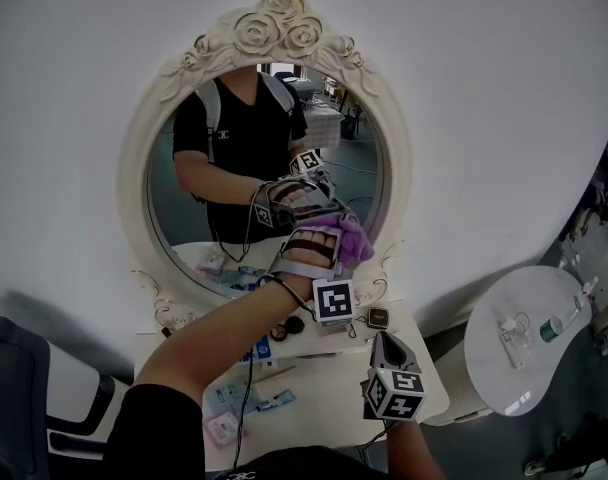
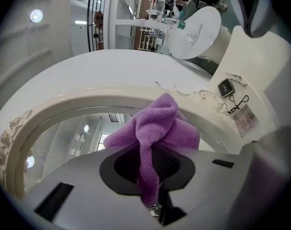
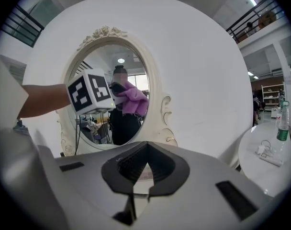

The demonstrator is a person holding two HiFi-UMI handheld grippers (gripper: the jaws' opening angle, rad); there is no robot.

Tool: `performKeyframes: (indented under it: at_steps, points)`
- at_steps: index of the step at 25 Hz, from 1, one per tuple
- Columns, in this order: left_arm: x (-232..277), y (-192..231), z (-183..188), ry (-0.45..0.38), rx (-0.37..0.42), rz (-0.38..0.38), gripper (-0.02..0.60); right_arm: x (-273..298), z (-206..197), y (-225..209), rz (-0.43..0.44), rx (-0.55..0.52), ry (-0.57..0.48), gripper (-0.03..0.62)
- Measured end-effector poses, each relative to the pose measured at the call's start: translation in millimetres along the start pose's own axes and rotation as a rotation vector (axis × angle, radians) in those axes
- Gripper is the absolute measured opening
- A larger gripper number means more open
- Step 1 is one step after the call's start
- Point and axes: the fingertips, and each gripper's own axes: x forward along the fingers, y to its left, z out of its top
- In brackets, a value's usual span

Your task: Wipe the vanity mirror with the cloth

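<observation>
Held up against the vanity mirror (image 1: pixel 174 203), low on the right side of the glass and close to the frame: the purple cloth (image 1: pixel 350 236). Pinched tight in the left gripper (image 1: pixel 322 230), jaws closed on one fold, the rest bunched out in front. Touching the glass or just in front of it? Hard to tell.

Looks like the middle of the wiping, not the start or the end. No telling the clean parts from the rest, with no marks or streaks to see anywhere. Probably lots of glass left to go over, up top and on the left side.

Lower down, over the white table (image 1: pixel 314 413): the right gripper (image 1: pixel 383 343), jaws closed together, holding nothing.

Hidden behind the left gripper and the arm: part of the lower glass. Too small to name: the little things on the table. Off to the right, partly cut off: a round white stand (image 1: pixel 524 333).
</observation>
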Motion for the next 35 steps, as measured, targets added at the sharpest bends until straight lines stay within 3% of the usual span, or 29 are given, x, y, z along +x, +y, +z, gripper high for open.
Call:
performKeyframes:
  at_steps: [3,6,11,16,22,26,31,35]
  points:
    - [9.1,-40.4,-6.7,0.033,0.058,-0.050,0.055,-1.3,-1.8,-5.0,-0.016,0.001,0.002,0.003]
    - [10.3,-79.2,-7.0,0.006,0.000,-0.114,0.055,-2.6,-6.7,-10.1,-0.031,0.012,0.011,0.003]
    - [14.3,-134.7,-14.0,0.025,-0.015,-0.200,0.054,-5.3,-7.6,-19.4,-0.050,0.017,0.010,0.003]
    - [20.2,-146.3,-12.1,0.006,-0.090,-0.203,0.054,-7.1,-11.4,-25.2,-0.053,0.018,0.020,0.003]
    - [-2.2,-168.2,-59.8,0.137,-0.105,-0.402,0.054,-1.5,-7.2,-2.6,0.013,0.031,-0.002,0.003]
    - [-45.1,-133.7,-101.9,0.171,-0.166,-0.338,0.055,11.5,-16.2,25.7,0.094,0.039,0.018,0.003]
    - [-94.3,-49.8,-138.9,0.210,-0.265,-0.196,0.055,32.1,-12.3,82.3,0.237,0.019,0.018,0.003]
    - [-132.2,28.8,-176.7,0.276,-0.277,-0.069,0.055,40.8,-9.6,129.7,0.342,0.004,0.014,0.003]
